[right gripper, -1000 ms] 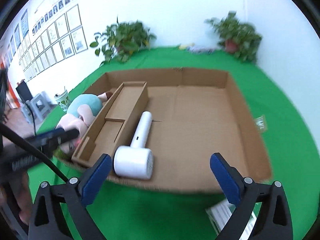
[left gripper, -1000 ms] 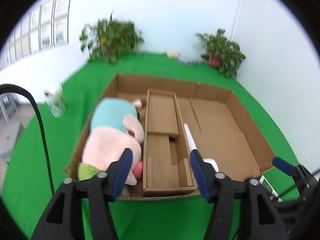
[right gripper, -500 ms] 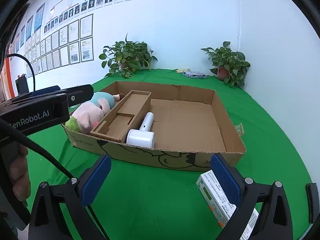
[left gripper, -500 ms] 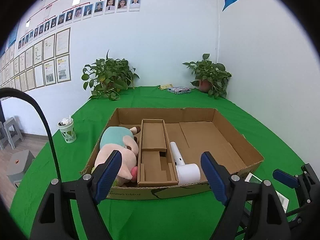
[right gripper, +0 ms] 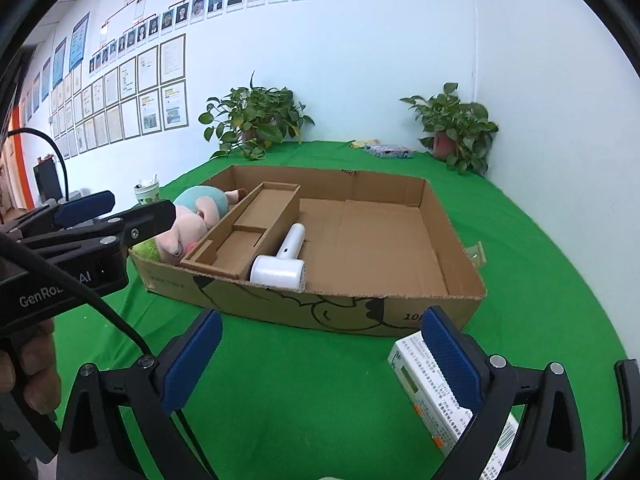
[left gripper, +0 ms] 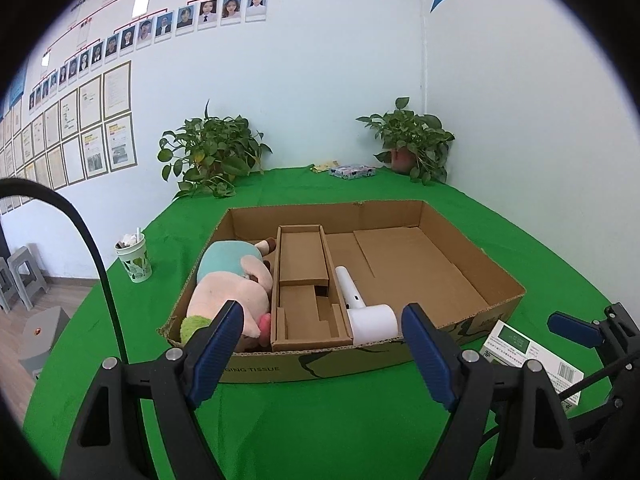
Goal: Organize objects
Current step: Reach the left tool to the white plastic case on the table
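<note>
A shallow cardboard box (left gripper: 472, 248) (right gripper: 452, 236) lies on the green table. In it lie a pink and teal plush toy (left gripper: 228, 284) (right gripper: 188, 220), a brown cardboard insert (left gripper: 304, 280) (right gripper: 244, 236) and a white hair dryer (left gripper: 368, 312) (right gripper: 284, 260). A white and green carton (left gripper: 528, 356) (right gripper: 440, 392) lies on the cloth outside the box's near right corner. My left gripper (left gripper: 324, 344) is open and empty in front of the box. My right gripper (right gripper: 320, 364) is open and empty, its right finger over the carton.
A paper cup (left gripper: 134, 256) (right gripper: 146, 192) stands left of the box. Two potted plants (left gripper: 212, 160) (left gripper: 412, 140) and a flat packet (left gripper: 352, 170) sit at the table's back by the wall. Grey stools (left gripper: 24, 276) stand on the floor at left.
Both grippers have pulled back and up from over the box to in front of it. The hair dryer and plush stay in the box. The carton has come into view.
</note>
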### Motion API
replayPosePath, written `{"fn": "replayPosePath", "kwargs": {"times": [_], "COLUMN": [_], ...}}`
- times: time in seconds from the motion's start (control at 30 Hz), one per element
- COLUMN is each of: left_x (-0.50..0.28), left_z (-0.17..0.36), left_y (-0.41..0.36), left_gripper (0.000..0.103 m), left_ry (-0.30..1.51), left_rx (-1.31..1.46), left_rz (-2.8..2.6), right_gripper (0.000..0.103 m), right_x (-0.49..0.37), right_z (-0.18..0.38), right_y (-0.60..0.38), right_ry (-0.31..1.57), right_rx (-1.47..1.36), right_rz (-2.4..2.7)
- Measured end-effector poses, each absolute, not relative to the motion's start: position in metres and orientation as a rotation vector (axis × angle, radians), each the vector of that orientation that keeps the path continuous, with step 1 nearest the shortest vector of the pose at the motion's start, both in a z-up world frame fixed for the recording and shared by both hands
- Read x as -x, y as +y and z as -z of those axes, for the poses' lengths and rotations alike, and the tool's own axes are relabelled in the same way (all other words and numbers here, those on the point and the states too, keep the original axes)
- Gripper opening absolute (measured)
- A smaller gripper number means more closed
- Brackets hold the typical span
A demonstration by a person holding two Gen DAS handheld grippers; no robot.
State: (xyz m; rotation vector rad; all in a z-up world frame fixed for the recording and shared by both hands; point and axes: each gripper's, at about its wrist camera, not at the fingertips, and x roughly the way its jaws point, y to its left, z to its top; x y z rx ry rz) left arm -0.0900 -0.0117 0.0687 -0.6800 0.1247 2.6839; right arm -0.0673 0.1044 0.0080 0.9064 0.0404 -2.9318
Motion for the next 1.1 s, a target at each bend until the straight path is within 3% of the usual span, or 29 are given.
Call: {"fn": "replayPosePath", "kwargs": {"times": [0.27,0.6,0.7,0.8,0.93,1.1], "left_x": [0.093,0.091,0.093,0.098,0.099,0.104], "left_z": [-0.035,0.022,0.030,0.028,0.019,0.020], "left_y": [-0.011,0.006,0.008,-0.001,-0.020,-0.031], "left_gripper": [0.081,0.081,0.064,0.058,0.058,0.058], "left_ry": [0.071,-0.066,-0.090,-0.130,-0.150,-0.172], "left_rx": [0.894,1.146,1.181,1.190,1.171,1.182], "left_rz": [-2.440,-2.096,-2.051,-2.044,-2.077,-2.065], "right_gripper": [0.100,0.101,0.100,0.102,0.101,0.101], "right_x": [0.023,-0.020,-0.026,-0.029,-0.037,-0.039], "right_z": [0.023,0.091,0.093,0.094,0.083,0.078], "right_y": [0.140,0.189,0.174,0.147,0.125,0.121], "right_ry": [-0.030,-0.115,-0.157,-0.123,-0.073,0.119], "right_rx": [-1.034,-1.392,-1.365,-1.327,-1.240,-1.183], "right_rz": [2.718,2.671,2.635,2.593,2.542,2.567]}}
